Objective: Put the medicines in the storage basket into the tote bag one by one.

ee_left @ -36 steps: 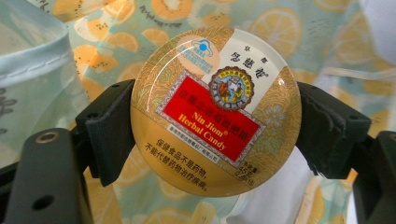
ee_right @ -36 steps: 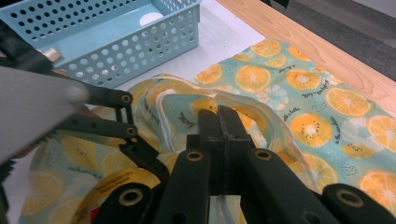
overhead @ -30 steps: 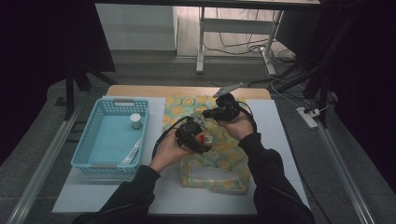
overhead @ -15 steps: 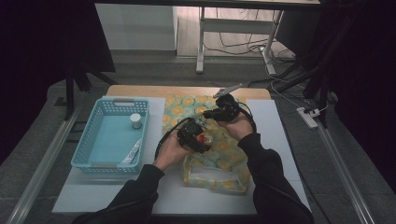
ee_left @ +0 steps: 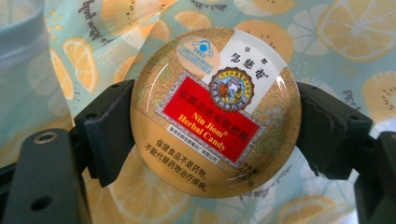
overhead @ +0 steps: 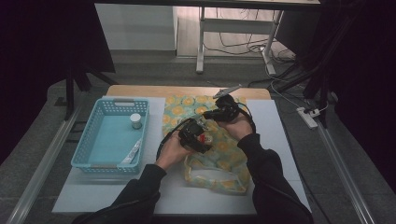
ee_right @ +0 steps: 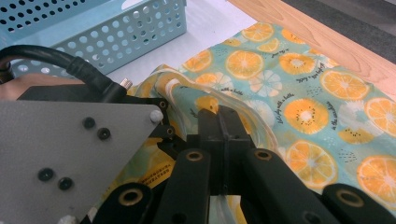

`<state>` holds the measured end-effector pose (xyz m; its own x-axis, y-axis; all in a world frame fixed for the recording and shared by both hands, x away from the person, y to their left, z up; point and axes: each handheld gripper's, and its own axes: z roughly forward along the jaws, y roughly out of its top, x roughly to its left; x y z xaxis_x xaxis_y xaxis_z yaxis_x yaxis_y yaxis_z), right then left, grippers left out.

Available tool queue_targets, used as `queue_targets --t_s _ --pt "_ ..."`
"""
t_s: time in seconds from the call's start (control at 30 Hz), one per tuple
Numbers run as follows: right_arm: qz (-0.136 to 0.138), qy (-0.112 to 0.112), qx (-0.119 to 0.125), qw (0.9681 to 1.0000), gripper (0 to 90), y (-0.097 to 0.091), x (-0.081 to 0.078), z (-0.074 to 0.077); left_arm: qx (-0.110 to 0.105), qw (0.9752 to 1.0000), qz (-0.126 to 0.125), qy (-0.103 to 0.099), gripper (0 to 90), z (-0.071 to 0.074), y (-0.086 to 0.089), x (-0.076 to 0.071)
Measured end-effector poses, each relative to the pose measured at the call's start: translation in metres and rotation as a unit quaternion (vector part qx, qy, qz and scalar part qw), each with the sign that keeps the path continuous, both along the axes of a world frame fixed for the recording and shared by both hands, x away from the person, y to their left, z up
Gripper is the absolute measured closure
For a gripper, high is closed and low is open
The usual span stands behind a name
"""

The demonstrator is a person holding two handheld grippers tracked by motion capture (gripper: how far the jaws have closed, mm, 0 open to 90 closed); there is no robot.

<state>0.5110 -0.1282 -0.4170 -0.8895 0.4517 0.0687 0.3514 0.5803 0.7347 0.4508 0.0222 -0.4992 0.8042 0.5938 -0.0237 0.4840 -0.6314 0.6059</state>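
A round gold candy tin with a red label sits between the jaws of my left gripper, which press on its two sides. In the high view that left gripper hovers over the mouth of a citrus-print fabric bag lying on the table's middle. My right gripper is just behind it, jaws shut on the bag's upper edge. In the right gripper view the right gripper pinches a fold of the bag, with the left gripper's grey plate close by at the left.
A light blue perforated basket stands left of the bag, holding a small white bottle and a long thin packet. The basket's wall is near the grippers. White mat borders the bag on the right.
My left gripper with the tin has sunk a little toward the bag's mouth. The right gripper has kept its place.
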Motion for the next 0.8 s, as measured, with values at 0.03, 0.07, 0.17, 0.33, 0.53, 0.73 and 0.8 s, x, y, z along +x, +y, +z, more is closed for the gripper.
queue_targets --t_s 0.03,0.07,0.17,0.33,0.53,0.73,0.8 --pt "0.0 -0.001 0.0 1.0 89.9 0.0 0.0 0.0 -0.002 1.0 0.0 -0.002 19.0 0.0 0.0 0.0" --pt "0.0 0.0 0.0 1.0 89.9 -0.001 0.0 0.0 -0.007 1.0 -0.002 0.0 17.8 0.001 0.001 -0.001" --pt "-0.002 -0.001 0.002 1.0 89.9 -0.002 0.0 0.001 -0.019 0.9998 -0.007 0.001 14.6 0.006 0.002 -0.002" --pt "-0.002 -0.001 0.002 1.0 89.9 -0.003 0.0 0.001 -0.023 0.9996 -0.012 0.006 10.8 0.013 0.003 -0.007" --pt "-0.004 -0.001 0.004 1.0 89.9 -0.005 -0.001 0.002 -0.041 0.999 -0.011 0.015 6.5 0.023 0.01 -0.016" --pt "-0.004 -0.001 0.006 1.0 89.9 -0.007 -0.001 0.002 -0.051 0.9985 -0.017 0.014 4.2 0.035 0.021 -0.026" --pt "-0.004 0.0 0.007 1.0 89.9 -0.007 -0.002 0.002 -0.056 0.9982 -0.016 0.013 3.8 0.039 0.025 -0.03"
